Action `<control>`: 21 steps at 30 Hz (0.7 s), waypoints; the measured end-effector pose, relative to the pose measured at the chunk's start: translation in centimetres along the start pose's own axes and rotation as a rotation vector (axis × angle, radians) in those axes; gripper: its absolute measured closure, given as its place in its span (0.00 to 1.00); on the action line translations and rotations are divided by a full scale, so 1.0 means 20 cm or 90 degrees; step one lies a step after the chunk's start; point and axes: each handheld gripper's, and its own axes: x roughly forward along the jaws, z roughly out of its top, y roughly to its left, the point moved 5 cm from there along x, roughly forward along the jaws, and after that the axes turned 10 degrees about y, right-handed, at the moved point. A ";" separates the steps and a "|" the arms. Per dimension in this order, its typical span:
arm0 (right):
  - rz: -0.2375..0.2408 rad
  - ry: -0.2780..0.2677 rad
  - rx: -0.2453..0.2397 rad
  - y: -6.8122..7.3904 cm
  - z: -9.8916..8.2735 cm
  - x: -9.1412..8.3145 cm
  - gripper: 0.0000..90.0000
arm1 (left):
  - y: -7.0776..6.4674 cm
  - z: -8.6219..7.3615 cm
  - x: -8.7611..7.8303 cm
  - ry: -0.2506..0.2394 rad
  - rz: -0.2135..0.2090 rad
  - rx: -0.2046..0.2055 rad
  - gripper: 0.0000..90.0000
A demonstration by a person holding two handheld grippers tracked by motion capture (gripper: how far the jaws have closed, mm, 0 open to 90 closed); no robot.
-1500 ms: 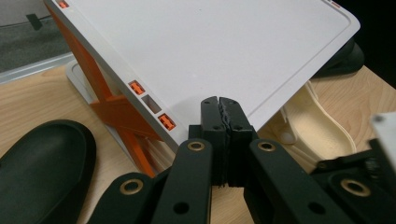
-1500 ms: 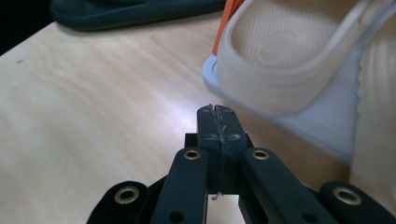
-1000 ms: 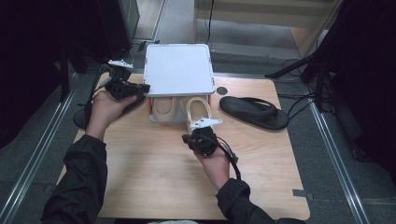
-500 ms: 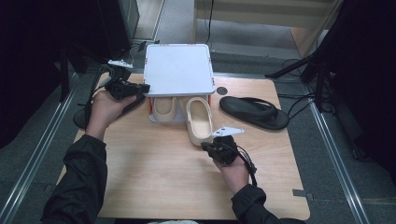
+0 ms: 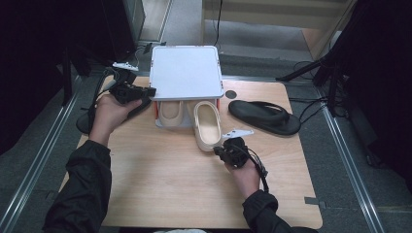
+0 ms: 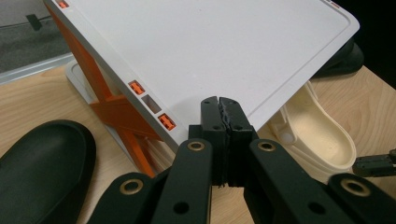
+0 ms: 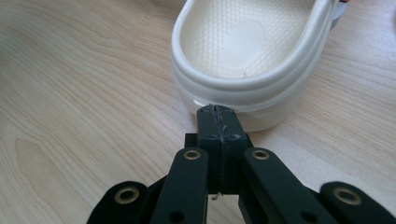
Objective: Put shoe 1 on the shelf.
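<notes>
High view: L gripper sits just left of the white rack, jaws pressed together on nothing; R gripper, also closed & empty, is at the heel of the cream clog, w/ a 2nd clog under the rack & a black sandal off to its right. L gripper view: closed tips at the rack's edge, black shoe to their left, clog to their right. R gripper view: closed tips at or just short of the clog's heel, can't tell if touching.

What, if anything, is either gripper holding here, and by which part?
Nothing. The right gripper is shut and empty at the heel of the cream rubber clog; the left gripper is shut beside the white shoe rack.
</notes>
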 end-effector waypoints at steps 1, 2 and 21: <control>0.002 0.003 -0.001 0.00 0.01 0.00 1.00 | 0.00 0.00 0.00 0.000 -0.001 0.000 1.00; 0.002 0.003 -0.003 0.00 0.01 0.01 1.00 | 0.00 0.00 0.00 0.002 -0.001 0.000 1.00; 0.000 -0.015 0.019 -0.01 0.23 0.15 1.00 | 0.00 0.00 0.00 -0.003 -0.001 -0.001 1.00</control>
